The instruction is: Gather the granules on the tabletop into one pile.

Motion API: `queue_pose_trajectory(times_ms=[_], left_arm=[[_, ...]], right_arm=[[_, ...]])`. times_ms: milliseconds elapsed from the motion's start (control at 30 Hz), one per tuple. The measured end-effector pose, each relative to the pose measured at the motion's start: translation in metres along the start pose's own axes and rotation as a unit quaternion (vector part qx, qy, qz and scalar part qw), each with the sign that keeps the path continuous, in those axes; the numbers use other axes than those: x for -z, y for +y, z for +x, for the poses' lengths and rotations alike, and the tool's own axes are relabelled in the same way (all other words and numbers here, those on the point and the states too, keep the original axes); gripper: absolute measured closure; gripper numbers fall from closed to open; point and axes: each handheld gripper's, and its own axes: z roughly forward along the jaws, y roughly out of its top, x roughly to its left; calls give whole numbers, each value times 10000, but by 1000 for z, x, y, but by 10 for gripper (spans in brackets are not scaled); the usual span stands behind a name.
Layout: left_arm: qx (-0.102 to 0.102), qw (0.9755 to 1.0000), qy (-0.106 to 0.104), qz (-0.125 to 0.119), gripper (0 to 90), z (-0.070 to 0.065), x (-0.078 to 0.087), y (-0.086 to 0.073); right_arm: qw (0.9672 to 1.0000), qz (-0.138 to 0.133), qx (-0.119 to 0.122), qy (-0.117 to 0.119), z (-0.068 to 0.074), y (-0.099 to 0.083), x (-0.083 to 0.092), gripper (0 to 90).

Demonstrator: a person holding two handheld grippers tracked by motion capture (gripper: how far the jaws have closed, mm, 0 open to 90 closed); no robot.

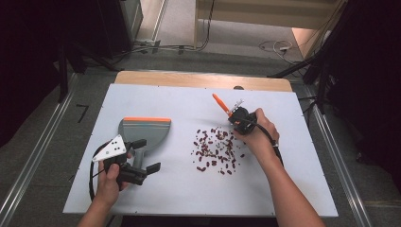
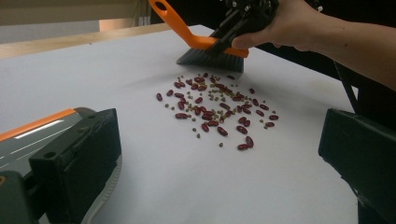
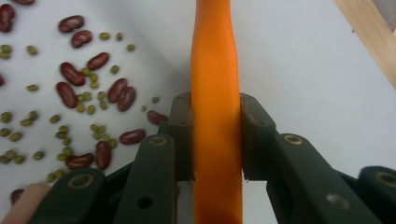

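A scatter of red and small green beans lies on the white tabletop, right of centre. My right gripper is shut on the orange handle of a small brush. The brush's grey bristles rest on the table at the far edge of the beans. A grey dustpan with an orange lip lies left of the beans. My left gripper is at the dustpan's handle end with its jaws wide apart. Bare table shows between them.
A wooden strip runs along the table's far edge. Cables trail from both grippers toward the near edge. Metal rails flank the table on the floor, and dark stands rise at the back corners.
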Motion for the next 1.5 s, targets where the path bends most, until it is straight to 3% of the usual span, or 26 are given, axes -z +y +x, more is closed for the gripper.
queue_pose_trajectory(times_ms=[433,1000,1167,1267,1500], left_arm=[[34,10000,-14,5,0,0,-3,0],[22,10000,-26,5,0,0,-1,1],[11,10000,-14,16,0,0,-2,1],[8,10000,1,10,0,0,-1,1],[20,10000,3,-18,0,0,0,1]], right_arm=[[9977,-167,143,642,27,-10,16,685],[9943,-259,527,891,51,-18,32,682],[9902,-261,816,1104,49,-19,36,683],[9890,-268,791,1223,47,-18,38,684],[9897,-477,786,1097,35,-18,42,690]])
